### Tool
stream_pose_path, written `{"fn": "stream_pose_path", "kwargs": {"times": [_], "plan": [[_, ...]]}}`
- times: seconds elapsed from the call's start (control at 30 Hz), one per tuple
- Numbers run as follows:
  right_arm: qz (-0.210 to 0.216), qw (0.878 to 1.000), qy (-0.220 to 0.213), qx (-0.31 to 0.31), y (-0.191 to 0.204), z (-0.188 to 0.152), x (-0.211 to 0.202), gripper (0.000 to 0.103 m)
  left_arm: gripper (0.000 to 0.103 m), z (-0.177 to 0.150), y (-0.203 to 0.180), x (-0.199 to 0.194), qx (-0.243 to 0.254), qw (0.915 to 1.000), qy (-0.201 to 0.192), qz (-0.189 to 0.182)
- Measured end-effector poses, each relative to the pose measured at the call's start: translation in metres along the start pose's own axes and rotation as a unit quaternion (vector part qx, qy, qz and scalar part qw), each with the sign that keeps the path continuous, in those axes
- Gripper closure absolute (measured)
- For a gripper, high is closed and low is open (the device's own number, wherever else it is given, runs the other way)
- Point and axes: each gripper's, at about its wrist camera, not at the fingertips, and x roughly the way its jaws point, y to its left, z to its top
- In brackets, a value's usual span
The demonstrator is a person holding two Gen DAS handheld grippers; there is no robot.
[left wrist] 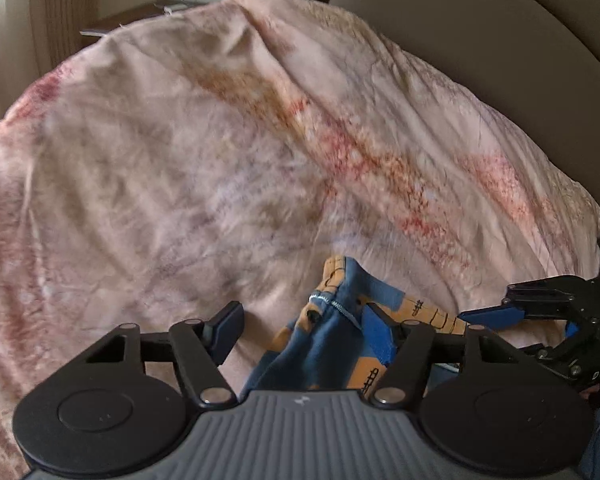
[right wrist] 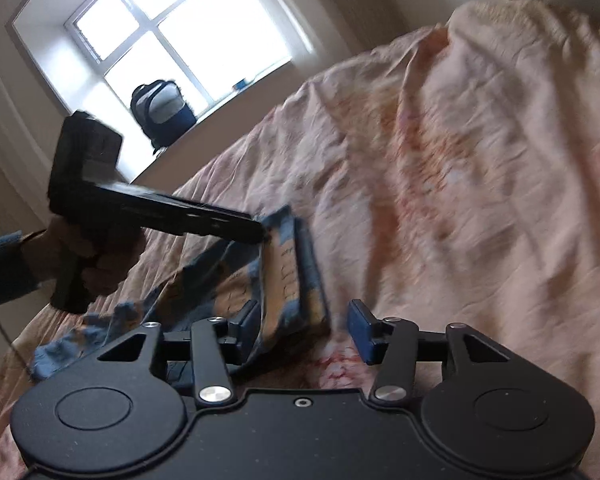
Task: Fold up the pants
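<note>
Roughly: we hold both tongs, left tongs (left wrist: 300, 326) and right tongs (right wrist: 304, 326), wide over blurred pants (right wrist: 288, 280) on bed (left wrist: 180, 160); backpack (right wrist: 164, 112) behind

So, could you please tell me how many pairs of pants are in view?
1: the blue and orange pants lie bunched on the pink bedspread between both open grippers. More could be hidden out of frame.

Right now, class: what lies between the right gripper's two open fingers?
In the right wrist view, the pants edge and bare blanket lie between the right gripper fingers.

Blue-and-orange patterned pants (left wrist: 332, 344)
</note>
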Motion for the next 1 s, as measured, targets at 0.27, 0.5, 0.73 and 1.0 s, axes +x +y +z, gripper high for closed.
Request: {"fn": "stream_pose_path", "kwargs": {"times": [0.27, 0.5, 0.73, 1.0], "plan": [[0.030, 0.998, 0.015, 0.054, -0.013, 0.000, 0.008, 0.063, 0.086, 0.001, -0.004, 0.008, -0.024, 0.9994, 0.024, -0.007], [0.014, 0.999, -0.021, 0.022, -0.003, 0.002, -0.003, 0.089, 0.092, 0.015, -0.039, -0.013, 0.006, 0.9986, -0.019, 0.049], [-0.013, 0.994, -0.104, 0.034, -0.013, 0.010, -0.033, 0.090, 0.092, 0.046, -0.061, 0.001, 0.016, 0.9973, -0.051, 0.050], [-0.069, 0.995, -0.064, 0.035, -0.026, 0.011, -0.018, 0.083, 0.030, 0.036, -0.059, 0.014, 0.025, 0.9910, -0.046, 0.123]]}}
